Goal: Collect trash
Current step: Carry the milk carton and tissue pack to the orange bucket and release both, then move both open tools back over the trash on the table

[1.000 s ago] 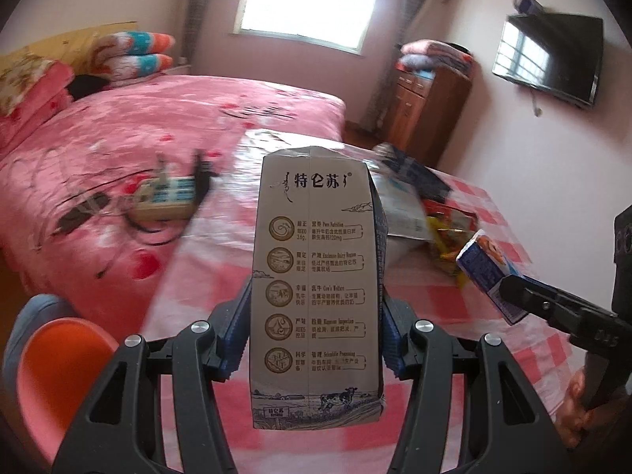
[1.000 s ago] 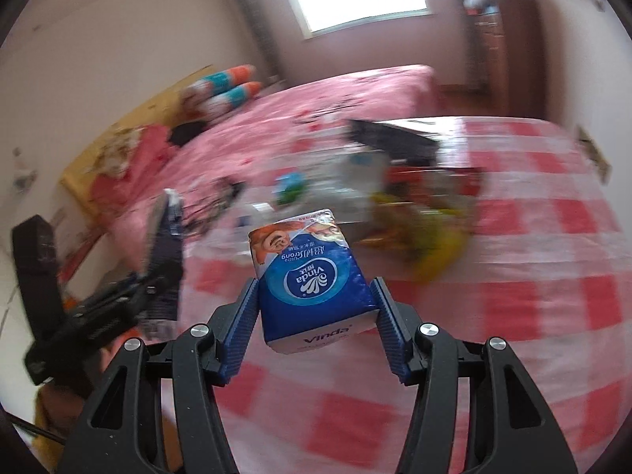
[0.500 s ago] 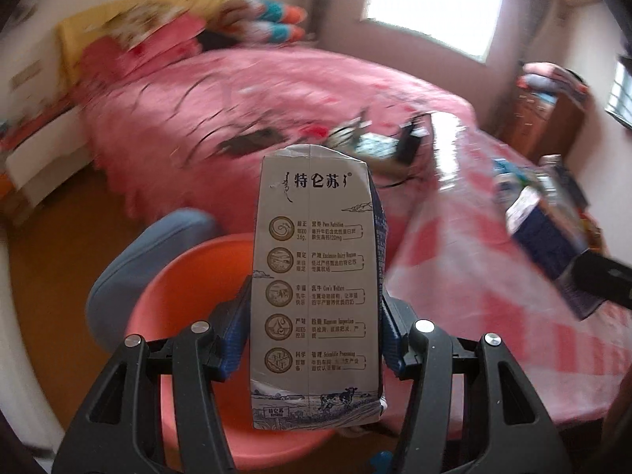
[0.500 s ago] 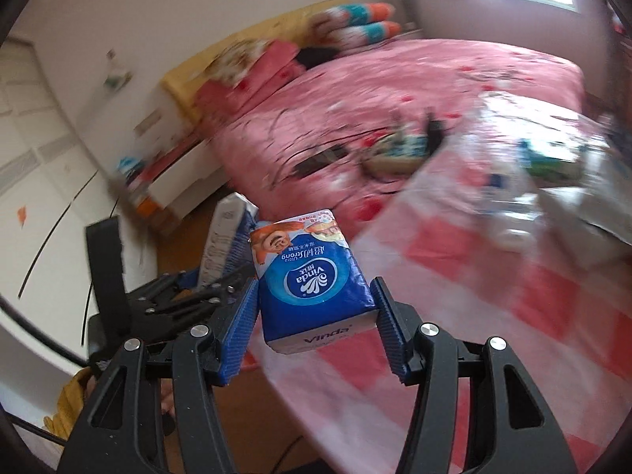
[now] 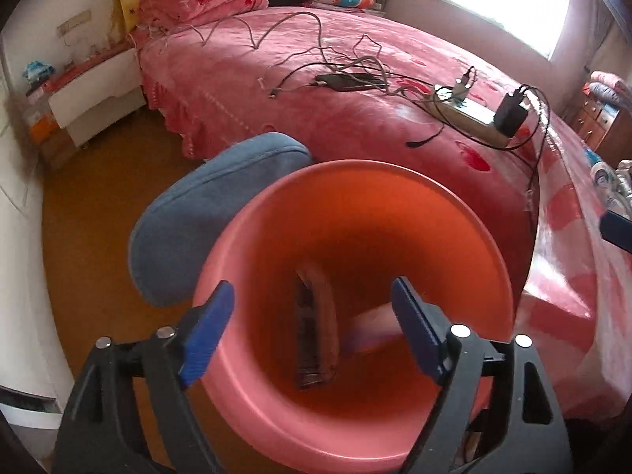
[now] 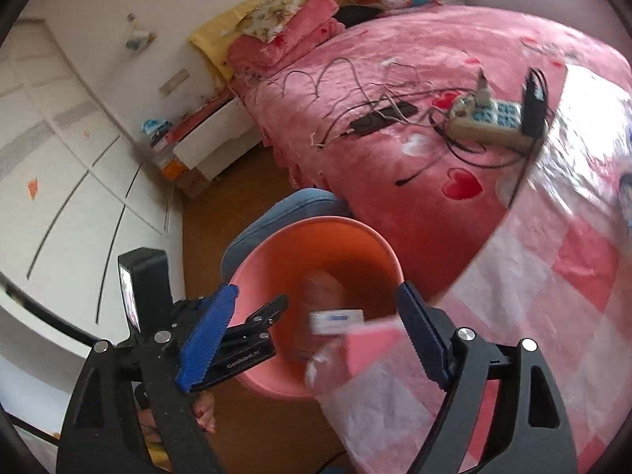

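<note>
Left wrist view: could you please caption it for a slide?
Open left gripper above the pink bin, the milk carton lying inside.

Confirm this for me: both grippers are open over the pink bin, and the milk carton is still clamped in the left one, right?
Not quite. The left gripper holds nothing: its jaws have just opened, and the left wrist view shows the milk carton lying inside the pink bin. The right gripper is open too.
</note>
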`<state>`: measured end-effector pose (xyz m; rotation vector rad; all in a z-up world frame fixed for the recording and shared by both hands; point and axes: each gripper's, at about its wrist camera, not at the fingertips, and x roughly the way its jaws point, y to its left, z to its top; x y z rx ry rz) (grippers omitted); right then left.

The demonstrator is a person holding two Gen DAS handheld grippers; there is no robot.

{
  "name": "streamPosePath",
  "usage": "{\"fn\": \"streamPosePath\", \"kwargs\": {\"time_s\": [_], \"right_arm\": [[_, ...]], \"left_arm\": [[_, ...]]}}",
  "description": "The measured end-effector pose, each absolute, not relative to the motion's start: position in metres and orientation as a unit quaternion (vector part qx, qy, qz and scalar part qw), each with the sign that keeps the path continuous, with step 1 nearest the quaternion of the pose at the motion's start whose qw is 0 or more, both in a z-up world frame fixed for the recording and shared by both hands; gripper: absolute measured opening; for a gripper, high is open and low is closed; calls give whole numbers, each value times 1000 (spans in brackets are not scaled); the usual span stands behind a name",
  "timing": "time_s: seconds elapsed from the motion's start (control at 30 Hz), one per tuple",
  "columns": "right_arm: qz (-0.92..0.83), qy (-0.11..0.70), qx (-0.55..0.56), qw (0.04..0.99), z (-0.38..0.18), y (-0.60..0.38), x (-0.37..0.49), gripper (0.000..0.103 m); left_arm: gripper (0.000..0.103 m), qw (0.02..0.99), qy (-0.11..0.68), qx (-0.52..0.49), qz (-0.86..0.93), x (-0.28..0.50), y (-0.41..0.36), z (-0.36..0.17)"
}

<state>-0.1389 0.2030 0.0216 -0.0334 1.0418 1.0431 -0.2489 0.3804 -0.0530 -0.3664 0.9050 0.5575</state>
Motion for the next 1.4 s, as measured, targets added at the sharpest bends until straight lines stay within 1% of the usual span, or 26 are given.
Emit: {"fn": "streamPosePath", "kwargs": {"time_s": [0.1, 0.2, 0.4, 0.63, 0.8, 1.1, 1.2, 1.4], "right_arm": [[458, 472, 11, 754, 25, 182, -131, 89], [426, 463, 22, 776, 31, 160, -125, 92], [387, 446, 40, 806, 35, 115, -113, 92], [358, 417, 66, 833, 45, 65, -104, 92], [340, 390, 66, 853, 53, 38, -104, 93], [320, 366, 74, 870, 57, 1, -101, 94], [309, 361, 81, 876, 58, -11, -99, 96], [287, 357, 96, 884, 59, -40, -91, 96]], "left_arm": [[85, 842, 435, -160, 274, -243, 378, -49], [90, 837, 440, -142, 292, -235, 372, -39], [90, 844, 432, -85, 306, -212, 339, -8], [92, 868, 410, -22, 279, -183, 285, 29], [93, 879, 396, 2, 264, -168, 256, 45], [93, 890, 386, 30, 240, -148, 211, 62], [93, 893, 384, 39, 232, -142, 195, 66], [93, 897, 382, 57, 214, -129, 163, 68]]}}
